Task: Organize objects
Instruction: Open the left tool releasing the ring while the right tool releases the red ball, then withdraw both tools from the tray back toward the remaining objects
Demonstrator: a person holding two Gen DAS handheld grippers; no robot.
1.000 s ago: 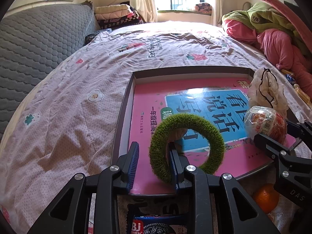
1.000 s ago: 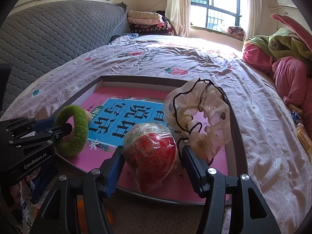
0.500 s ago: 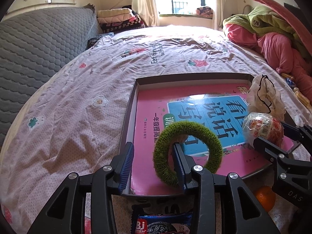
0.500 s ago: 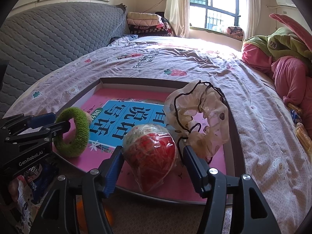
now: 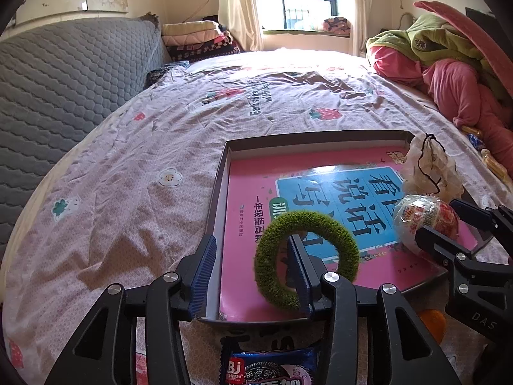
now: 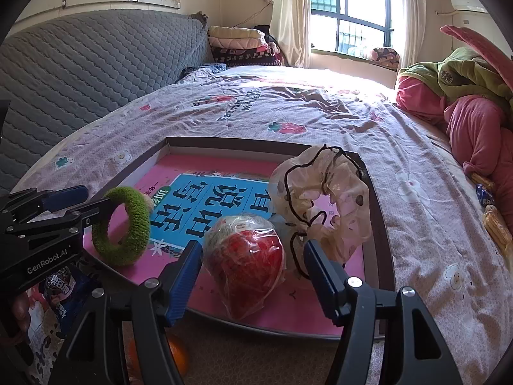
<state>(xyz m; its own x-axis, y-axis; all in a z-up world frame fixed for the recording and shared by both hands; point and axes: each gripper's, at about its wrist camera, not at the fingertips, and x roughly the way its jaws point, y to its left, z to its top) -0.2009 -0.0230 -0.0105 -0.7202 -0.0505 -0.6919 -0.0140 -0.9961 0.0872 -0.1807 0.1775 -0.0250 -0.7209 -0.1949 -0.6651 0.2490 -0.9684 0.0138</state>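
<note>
A shallow dark tray point(image 5: 218, 192) lies on the bed with a pink book point(image 5: 250, 192) in it. A fuzzy green ring point(image 5: 340, 234) stands on edge on the book. The right finger of my left gripper point(image 5: 251, 243) passes through its hole. The jaws are opening and do not pinch the ring point(image 6: 134, 211). My right gripper point(image 6: 252, 247) straddles a red ball in clear wrap point(image 6: 247, 256) that rests on the book. Its jaws are opening a little, with small gaps beside the ball. A cream frilled hair tie point(image 6: 320, 192) lies just behind the ball.
A blue cookie pack point(image 5: 269, 369) and an orange point(image 6: 178, 356) lie just in front of the tray. Piled pink and green clothes point(image 5: 449, 73) fill the right side of the bed. A grey quilted headboard point(image 5: 64, 80) stands on the left. Snack packets point(image 6: 495, 224) lie at the far right.
The left gripper's jaws have spread apart, its left finger moving away from the green ring. The right jaws stand slightly wider round the wrapped ball, which has stayed put.
</note>
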